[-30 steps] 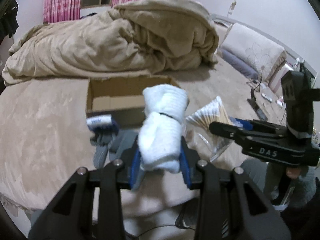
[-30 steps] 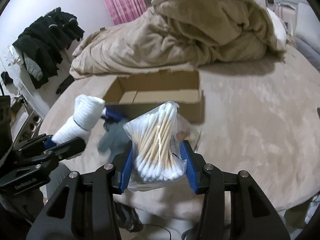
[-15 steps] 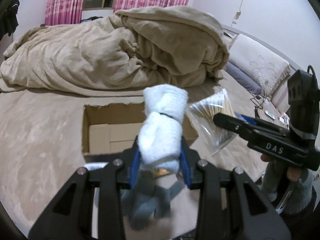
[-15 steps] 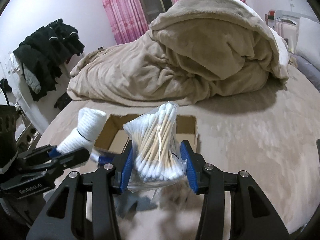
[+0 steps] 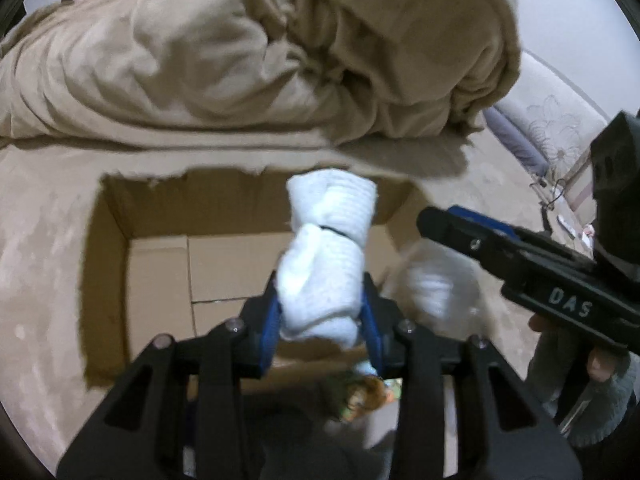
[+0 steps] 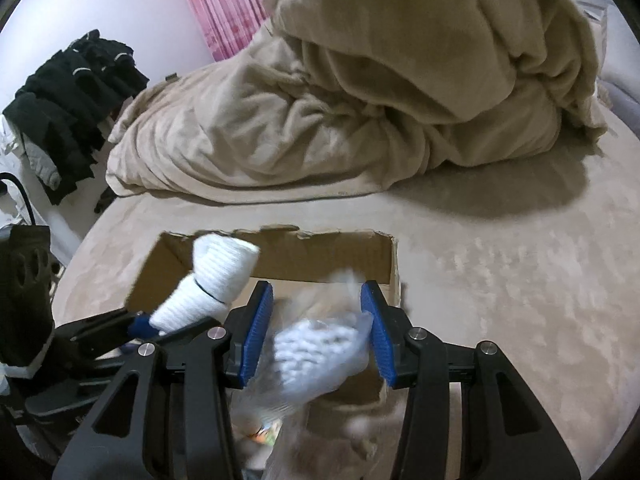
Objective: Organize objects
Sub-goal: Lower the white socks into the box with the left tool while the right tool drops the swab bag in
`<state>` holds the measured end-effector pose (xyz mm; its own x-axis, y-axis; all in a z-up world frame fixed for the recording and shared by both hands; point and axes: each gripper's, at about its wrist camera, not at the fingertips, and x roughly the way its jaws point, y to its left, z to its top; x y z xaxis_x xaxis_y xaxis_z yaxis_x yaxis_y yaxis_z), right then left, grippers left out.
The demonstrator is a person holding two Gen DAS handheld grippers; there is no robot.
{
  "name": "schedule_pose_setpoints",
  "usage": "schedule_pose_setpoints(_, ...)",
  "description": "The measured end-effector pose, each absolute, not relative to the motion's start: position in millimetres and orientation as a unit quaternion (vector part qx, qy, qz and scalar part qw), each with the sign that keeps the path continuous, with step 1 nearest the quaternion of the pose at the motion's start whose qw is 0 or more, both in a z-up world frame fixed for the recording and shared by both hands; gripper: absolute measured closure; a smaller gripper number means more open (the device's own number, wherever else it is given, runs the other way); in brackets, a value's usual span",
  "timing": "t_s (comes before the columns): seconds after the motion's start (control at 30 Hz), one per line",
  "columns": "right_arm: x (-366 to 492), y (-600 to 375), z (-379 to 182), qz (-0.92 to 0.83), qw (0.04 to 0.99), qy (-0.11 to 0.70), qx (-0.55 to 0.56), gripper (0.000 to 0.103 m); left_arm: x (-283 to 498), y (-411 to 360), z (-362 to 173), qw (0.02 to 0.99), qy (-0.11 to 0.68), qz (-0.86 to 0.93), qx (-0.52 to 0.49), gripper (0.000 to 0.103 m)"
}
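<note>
We see a bed under a beige plush cover [image 6: 520,280], with a heaped beige blanket [image 6: 400,100] on its far side. Near us an open brown cardboard box [image 5: 112,280] sits on the cover. Above its near edge, the left hand-held gripper [image 5: 321,304] clamps a rolled white sock [image 5: 324,256]. The sock's long axis runs away from us, with the cuff end far, over the box. To its right, the right hand-held gripper [image 6: 316,320] is closed on a clear plastic bag of cotton swabs [image 6: 320,348]. The bag is blurred; we make out white tips near and sticks pointing far into the box.
</note>
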<state>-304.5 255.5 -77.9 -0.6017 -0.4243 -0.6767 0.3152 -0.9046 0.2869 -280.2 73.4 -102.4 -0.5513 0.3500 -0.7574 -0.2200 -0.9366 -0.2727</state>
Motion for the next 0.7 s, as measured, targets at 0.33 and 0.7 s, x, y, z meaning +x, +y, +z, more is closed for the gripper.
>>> schedule_pose_setpoints(0.33,-299.2,256.7,-72.0,-0.904,0.194,-0.064,0.376,0.045,-274.1,71.7,-92.1,0.155,-0.082,0.878,-0.446,0.042)
schedule_pose_setpoints(0.7,-244.8,268.6,-18.4,-0.924,0.178,-0.062,0.333,0.026,-212.2,52.8,-27.1,0.152,-0.09,0.905,-0.386,0.037)
